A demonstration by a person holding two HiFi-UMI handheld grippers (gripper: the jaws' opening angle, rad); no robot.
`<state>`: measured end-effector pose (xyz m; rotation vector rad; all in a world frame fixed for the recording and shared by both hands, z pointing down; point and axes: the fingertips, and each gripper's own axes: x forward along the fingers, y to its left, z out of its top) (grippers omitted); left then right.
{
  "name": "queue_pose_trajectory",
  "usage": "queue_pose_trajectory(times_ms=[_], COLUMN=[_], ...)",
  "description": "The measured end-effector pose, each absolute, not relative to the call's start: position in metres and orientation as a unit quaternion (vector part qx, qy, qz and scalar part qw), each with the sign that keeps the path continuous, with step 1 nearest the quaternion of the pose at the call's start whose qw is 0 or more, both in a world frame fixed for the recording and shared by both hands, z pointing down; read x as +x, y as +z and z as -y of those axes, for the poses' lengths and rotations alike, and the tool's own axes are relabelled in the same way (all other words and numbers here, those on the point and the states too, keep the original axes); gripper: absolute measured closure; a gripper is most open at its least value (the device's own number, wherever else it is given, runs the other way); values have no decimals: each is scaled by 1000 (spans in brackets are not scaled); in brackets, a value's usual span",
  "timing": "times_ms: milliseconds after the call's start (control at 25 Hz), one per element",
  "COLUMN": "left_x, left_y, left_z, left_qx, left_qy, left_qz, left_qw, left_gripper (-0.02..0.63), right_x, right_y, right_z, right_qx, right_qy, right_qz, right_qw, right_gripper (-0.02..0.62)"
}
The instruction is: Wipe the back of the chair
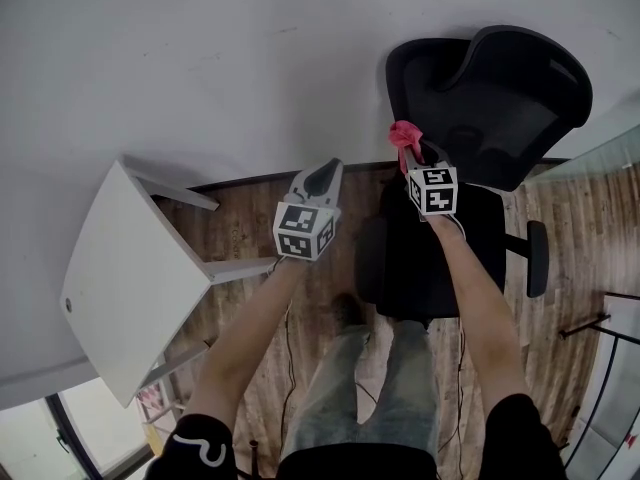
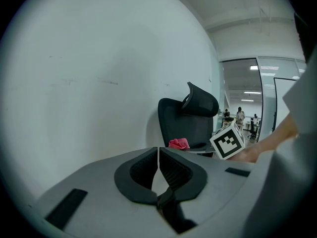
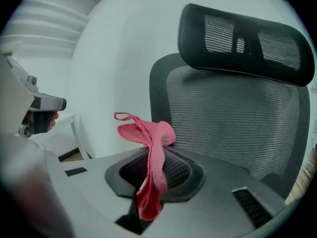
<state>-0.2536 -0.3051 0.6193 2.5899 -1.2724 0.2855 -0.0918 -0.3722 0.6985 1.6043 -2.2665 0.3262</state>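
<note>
a pink cloth [image 3: 148, 133] is held in the right gripper [image 3: 151, 157], whose ribbed black pads [image 3: 176, 170] are closed on its middle. a bunched fold with a thin loop is pushed up above the jaws, and a tail is hung down between the pads. its weave is seen as fine terry with a stitched edge. the left gripper [image 2: 158, 151] is seen with its jaws brought together, only a hairline slit is left between them, and nothing is gripped there. both gripper bodies are made of smooth grey plastic.

the chair [image 1: 495, 98] is placed against the wall [image 1: 200, 58], just ahead of the right gripper. its back is made of grey-black mesh stretched in a curved black frame, and a curved headrest [image 3: 247, 38] of coarser mesh is set above it. the cloth is held just before the back; contact cannot be told.

a cube [image 1: 432, 190] is carried on each gripper, its white faces printed with black square patterns. a white curl is printed on the black sleeve [image 1: 195, 448].

only in the head view are the padded black seat [image 1: 400, 278], an armrest [image 1: 537, 258], the wood-plank floor [image 1: 250, 218] and the whole white table [image 1: 120, 278] shown. only in the left gripper view is a glass partition [image 2: 247, 98] shown beyond the chair. the mesh weave is resolved only in the right gripper view.
</note>
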Motion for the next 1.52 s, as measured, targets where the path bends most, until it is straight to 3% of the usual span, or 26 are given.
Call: queue_pose_trajectory(times_ms=[560, 1520], left_x=[-173, 38], left_y=[627, 621], left_z=[304, 311], left_qx=[885, 917], left_qy=[103, 114], left_qz=[436, 364], left_qw=[123, 114], left_gripper=[586, 585], right_x=[-11, 217], right_y=[695, 676], right_z=[378, 357], right_qx=[565, 630], right_qy=[108, 111], right_qz=[801, 753], right_qw=[166, 153], right_gripper=[512, 514])
